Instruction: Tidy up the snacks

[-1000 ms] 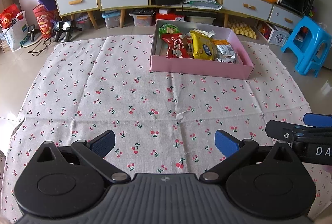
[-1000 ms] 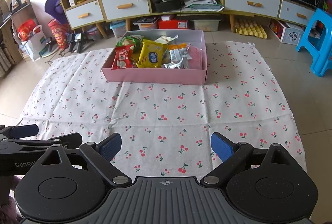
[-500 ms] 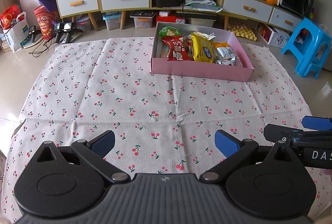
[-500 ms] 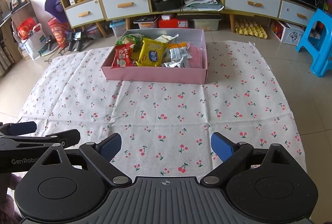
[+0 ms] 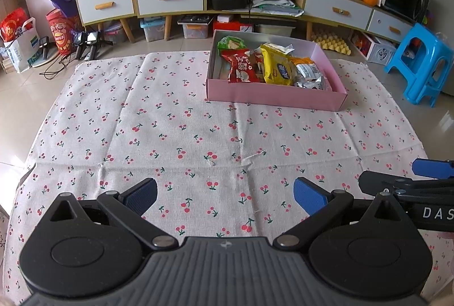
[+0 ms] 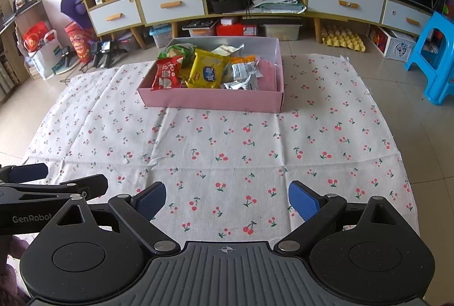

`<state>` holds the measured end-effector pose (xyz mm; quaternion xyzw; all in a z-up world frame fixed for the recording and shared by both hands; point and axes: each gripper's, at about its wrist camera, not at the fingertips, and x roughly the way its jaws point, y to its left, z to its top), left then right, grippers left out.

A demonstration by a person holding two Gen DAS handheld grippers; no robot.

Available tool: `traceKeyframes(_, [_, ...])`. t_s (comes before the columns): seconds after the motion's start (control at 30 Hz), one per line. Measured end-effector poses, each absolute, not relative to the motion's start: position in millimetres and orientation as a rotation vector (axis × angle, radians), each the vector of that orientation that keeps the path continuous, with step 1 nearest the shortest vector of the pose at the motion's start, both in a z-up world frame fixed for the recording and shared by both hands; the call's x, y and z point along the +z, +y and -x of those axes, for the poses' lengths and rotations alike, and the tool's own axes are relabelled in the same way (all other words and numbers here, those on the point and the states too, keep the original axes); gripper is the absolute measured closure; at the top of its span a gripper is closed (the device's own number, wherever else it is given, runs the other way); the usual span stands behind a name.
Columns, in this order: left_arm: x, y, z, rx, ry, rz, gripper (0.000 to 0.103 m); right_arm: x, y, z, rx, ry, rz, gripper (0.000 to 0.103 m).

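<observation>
Left tongs [image 5: 225, 194] & right tongs [image 6: 227, 199] wide, empty. Risk: packets piled in box [image 6: 210, 101] may slip if pinched thin.

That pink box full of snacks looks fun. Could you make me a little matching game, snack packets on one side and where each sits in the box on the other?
As the right wrist view shows them in the pink box:

Things
1. red packet
2. yellow packet
3. green packet
4. silver packets

Places
A. back left, behind the red one
B. middle, leaning upright
C. front left corner
D. right of the yellow one

Pairs: 1-C, 2-B, 3-A, 4-D
</observation>
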<state>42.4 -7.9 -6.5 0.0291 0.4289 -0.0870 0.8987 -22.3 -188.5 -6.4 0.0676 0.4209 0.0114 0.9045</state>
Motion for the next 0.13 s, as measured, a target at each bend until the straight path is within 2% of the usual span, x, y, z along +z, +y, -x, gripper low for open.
traceKeyframes(0.13, [-6.8,-8.7,-42.2,-0.182,0.887,-0.071,0.001,-7.5,-189.1,22.7,0.022,0.87,-0.142,0.008])
